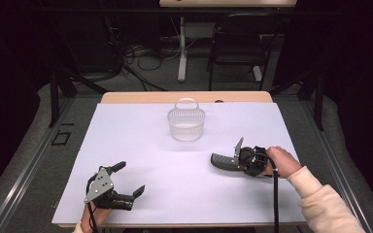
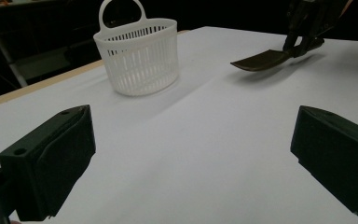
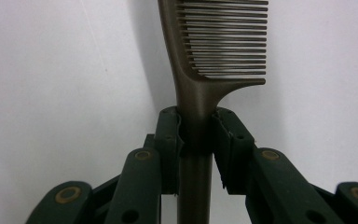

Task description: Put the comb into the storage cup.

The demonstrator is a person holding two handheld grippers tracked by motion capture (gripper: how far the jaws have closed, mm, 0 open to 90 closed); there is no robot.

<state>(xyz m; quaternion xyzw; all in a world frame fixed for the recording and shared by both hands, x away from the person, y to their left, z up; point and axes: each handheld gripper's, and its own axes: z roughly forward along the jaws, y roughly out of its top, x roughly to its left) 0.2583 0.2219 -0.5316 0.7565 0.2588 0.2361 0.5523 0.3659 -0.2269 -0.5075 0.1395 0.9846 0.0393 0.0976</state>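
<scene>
A dark brown comb (image 3: 205, 70) is clamped by its handle between the jaws of my right gripper (image 3: 196, 133), teeth pointing away to the right in the right gripper view. In the high view the comb (image 1: 222, 161) lies low over the white table cover, at right of centre, sticking left out of the right gripper (image 1: 240, 161). The left gripper view shows the comb (image 2: 261, 59) hanging just above the surface. My left gripper (image 1: 130, 180) stands open at the front left with nothing between its jaws. A white slotted basket (image 1: 186, 123) with a loop handle stands at the table's middle back.
A white sheet (image 1: 141, 145) covers most of the wooden table (image 1: 126, 97). Behind the table are a dark chair (image 1: 238, 43), a white table leg (image 1: 182, 48) and cables on the floor. The basket (image 2: 137, 53) stands far left in the left gripper view.
</scene>
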